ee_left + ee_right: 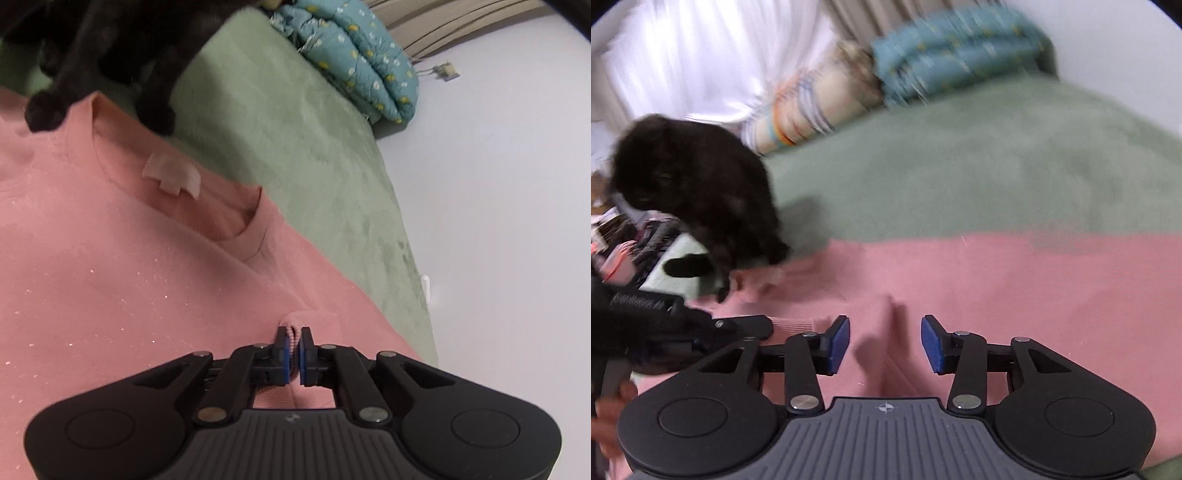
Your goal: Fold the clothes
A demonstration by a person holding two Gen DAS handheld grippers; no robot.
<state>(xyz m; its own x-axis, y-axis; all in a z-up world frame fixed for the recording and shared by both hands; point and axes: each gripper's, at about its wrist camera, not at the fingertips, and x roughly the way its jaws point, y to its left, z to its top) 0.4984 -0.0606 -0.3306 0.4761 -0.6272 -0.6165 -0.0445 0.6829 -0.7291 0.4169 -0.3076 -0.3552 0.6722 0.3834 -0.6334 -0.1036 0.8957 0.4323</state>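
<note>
Left gripper [294,345]: jaws nearly closed, pinching a ribbed fold of the pink sweatshirt [110,280]; right gripper [885,341]: jaws parted, nothing between the pads, above the sweatshirt; sweatshirt flat on green blanket [295,129]; neck label [171,176] unreadable; black cat [698,192] at collar.

green bedspread [280,122], pale wall [498,184], white curtains [701,55].

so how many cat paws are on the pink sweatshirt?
2 in the left wrist view: one paw at the sweatshirt's far left, another by the collar. Others may be hidden.
</note>
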